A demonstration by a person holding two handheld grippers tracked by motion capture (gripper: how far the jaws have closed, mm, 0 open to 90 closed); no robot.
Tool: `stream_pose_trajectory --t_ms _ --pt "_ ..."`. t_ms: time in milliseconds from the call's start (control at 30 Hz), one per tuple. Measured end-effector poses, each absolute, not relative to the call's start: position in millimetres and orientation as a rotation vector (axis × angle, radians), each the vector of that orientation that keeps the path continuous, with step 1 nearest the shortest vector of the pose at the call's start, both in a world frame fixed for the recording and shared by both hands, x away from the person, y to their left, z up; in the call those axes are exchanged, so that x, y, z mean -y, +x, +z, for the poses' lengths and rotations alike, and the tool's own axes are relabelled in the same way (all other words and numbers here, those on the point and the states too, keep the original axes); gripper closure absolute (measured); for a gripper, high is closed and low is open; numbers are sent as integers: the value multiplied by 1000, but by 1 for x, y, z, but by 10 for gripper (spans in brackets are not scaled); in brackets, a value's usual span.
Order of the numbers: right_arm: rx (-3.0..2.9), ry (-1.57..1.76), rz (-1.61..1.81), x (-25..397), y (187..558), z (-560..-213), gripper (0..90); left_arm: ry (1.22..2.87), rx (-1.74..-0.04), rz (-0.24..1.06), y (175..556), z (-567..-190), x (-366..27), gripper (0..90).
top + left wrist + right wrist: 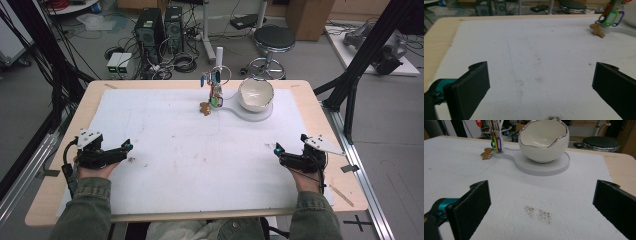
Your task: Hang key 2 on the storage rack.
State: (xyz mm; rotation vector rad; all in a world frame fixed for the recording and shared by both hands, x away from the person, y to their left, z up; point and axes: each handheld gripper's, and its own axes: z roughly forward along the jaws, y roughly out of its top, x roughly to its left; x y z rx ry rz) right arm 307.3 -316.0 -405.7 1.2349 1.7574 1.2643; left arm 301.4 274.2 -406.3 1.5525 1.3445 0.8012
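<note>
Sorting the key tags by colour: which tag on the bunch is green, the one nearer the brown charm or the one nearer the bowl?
The green tag hangs nearer the brown charm; the blue tag sits on the bowl side.

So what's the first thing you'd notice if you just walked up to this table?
Probably the white eggshell-shaped bowl with its jagged shiny rim, sitting on a white stand at the far side of the table. Right beside it hangs a bunch of keys with colourful tags, and a little brown charm lies on the white mat. Nearer, the left gripper and right gripper rest wide open.
</note>
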Motion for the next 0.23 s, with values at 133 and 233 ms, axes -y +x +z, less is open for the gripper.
stream_pose_trajectory --t_ms 133,233 --pt "-1761 1233 1255 315 308 -406 6 1484 -1400 824 297 -410 -288 16" --pt "-1768 1224 1250 313 311 -406 6 1451 -1414 829 296 -411 -293 16"
